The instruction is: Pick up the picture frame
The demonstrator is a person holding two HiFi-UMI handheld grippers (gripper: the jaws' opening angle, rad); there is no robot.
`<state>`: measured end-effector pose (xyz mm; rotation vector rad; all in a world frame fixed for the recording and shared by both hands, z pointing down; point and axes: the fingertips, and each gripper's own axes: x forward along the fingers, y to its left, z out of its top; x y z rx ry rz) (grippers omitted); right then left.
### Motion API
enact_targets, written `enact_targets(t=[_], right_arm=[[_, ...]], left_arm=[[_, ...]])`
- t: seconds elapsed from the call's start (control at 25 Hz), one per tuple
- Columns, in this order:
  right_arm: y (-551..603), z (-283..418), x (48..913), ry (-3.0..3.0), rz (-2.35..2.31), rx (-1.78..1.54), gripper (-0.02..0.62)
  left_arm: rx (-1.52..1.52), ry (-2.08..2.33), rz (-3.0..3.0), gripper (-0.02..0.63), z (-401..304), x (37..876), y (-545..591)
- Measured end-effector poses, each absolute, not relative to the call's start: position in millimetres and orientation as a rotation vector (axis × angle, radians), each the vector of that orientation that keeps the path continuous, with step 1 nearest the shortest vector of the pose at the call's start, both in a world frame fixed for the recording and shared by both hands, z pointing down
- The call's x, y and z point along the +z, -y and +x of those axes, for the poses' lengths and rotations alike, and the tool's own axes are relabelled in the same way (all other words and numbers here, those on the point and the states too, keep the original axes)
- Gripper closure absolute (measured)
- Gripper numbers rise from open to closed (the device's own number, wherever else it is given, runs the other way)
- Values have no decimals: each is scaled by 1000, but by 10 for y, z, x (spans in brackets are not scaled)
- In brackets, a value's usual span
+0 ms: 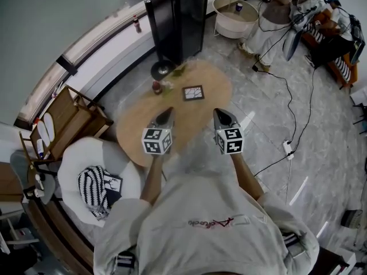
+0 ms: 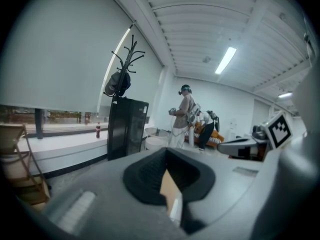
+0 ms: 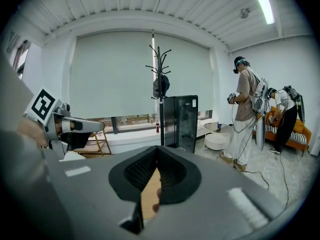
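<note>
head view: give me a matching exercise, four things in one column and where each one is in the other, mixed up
Things
1. picture frame
2. striped cloth
3. black cabinet
4. power strip

Places
A. standing beyond the wooden table's far end
B. on the white chair
C. on the floor, right of the table
D. lying flat on the table

Pairs: 1-D, 2-B, 3-A, 4-C

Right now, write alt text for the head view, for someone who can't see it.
Seen from above, a person holds the left gripper and right gripper, both shut and empty, over a wooden table. A picture frame lies flat on the table beyond both grippers, untouched. A white chair stands at the left.
</note>
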<state>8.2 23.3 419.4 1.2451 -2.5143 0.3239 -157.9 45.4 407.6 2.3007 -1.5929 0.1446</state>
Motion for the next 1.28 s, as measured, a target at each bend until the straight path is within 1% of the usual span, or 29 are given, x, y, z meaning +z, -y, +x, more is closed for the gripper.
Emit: enact_targets(t=[0.52, 1.0, 1.28], right_arm=[[-237, 79, 4224, 2499, 1267, 324, 591], [-272, 204, 4326, 2487, 1281, 342, 591], [-157, 96, 4381, 2498, 1265, 351, 591]], left_arm=[[154, 1566, 2315, 606, -1606, 4115, -419], [177, 1544, 2328, 606, -1486, 4177, -418], [175, 1564, 2316, 606, -1559, 4206, -314]])
